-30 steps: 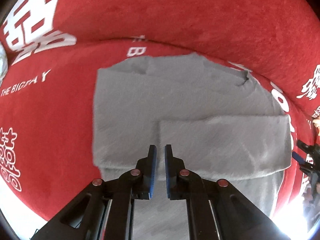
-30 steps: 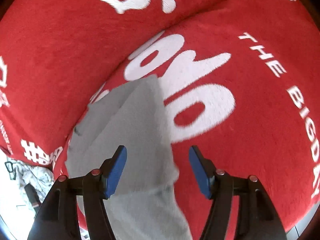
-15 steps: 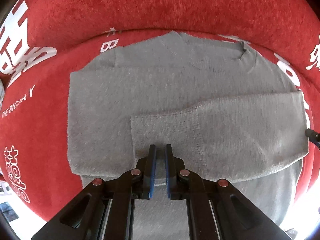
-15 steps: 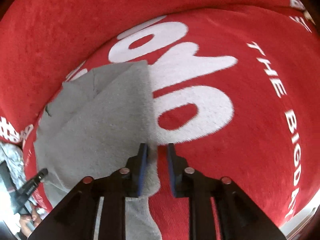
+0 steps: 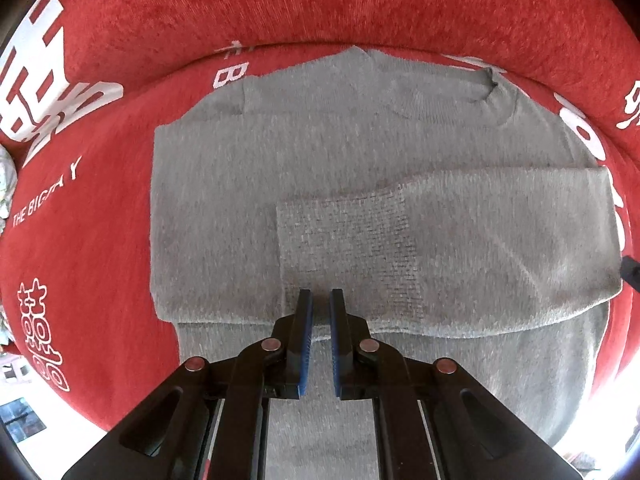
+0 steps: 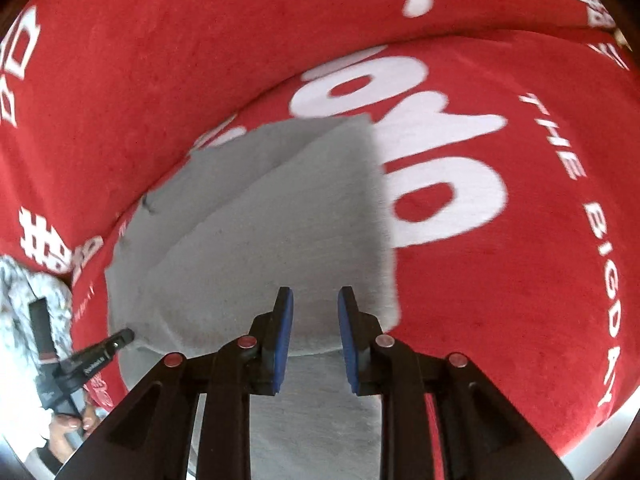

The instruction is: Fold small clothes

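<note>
Lying flat on a red cover (image 5: 280, 8) with white lettering (image 5: 52, 92): a grey sweater (image 5: 360, 184), collar (image 5: 490, 84) at the far right, hem toward the near edge. Folded across the chest from the right side, one sleeve (image 5: 480, 252), cuff end near the middle of the body. Left side of the sweater already turned in, giving a straight left edge.

Hovering over the near edge of that sleeve, close to its cuff: the left gripper (image 5: 321, 300), pads drawn almost together with only a thin slit between. Cannot tell whether any cloth is pinched there. Seen from the right wrist too, as a black tip (image 6: 120, 336) touching the sweater's (image 6: 260, 240) left edge, with a hand (image 6: 76, 424) on its handle below.

Over the sweater's right part, above the near fold line: the right gripper (image 6: 315, 300), parted a little, grey cloth showing in the gap, nothing held. Just visible at the far right rim of the left wrist view as a dark tip (image 5: 630, 268) beside the sleeve fold.

Right of the sweater, bare red cover (image 6: 520, 280) with large white letters. At the far left of the right wrist view, a pale patterned cloth (image 6: 24, 288), well apart from the sweater.
</note>
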A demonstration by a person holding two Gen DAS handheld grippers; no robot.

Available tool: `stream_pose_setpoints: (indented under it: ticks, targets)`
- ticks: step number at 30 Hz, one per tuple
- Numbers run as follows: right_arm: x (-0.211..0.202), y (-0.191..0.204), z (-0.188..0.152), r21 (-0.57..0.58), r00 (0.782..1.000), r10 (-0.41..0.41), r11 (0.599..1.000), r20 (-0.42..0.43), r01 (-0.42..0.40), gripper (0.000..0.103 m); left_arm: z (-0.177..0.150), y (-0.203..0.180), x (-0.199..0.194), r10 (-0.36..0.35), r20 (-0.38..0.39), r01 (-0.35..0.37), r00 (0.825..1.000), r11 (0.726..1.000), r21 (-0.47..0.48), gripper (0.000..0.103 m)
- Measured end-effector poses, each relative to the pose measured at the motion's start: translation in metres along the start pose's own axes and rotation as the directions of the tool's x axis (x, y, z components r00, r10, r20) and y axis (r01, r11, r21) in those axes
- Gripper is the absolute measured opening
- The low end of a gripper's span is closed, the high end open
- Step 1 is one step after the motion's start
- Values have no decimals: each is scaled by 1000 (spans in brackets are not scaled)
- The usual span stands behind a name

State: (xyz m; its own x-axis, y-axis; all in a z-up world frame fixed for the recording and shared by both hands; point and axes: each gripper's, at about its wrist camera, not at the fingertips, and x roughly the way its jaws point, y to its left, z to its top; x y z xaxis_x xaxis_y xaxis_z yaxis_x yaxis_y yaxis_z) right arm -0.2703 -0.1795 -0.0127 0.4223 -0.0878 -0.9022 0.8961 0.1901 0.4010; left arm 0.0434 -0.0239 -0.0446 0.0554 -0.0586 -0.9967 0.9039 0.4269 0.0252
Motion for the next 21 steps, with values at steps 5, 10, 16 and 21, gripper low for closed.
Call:
stream_pose_setpoints:
  ticks: [5,10,16,21]
  targets:
    - [10,-18,-5,89,999,26,996,-44,-22,25,-4,1,-4,3,-13,-3,1000,1000,-2,9]
    - [-10,-29,-13,128,998,64,990,-27,-60,41,-10,2,-11,11,-17,-11,1000,1000,2,9]
    - [-22,-31,-26,130,998,62,990,-27,-58,51,-17,-5,-11,8,-51,-8,999,1000,13,10]
    - [-28,-32,-33,129,997,71,990,-40,-65,56,-22,-14,-10,13,-70,-12,997,1000,19,10]
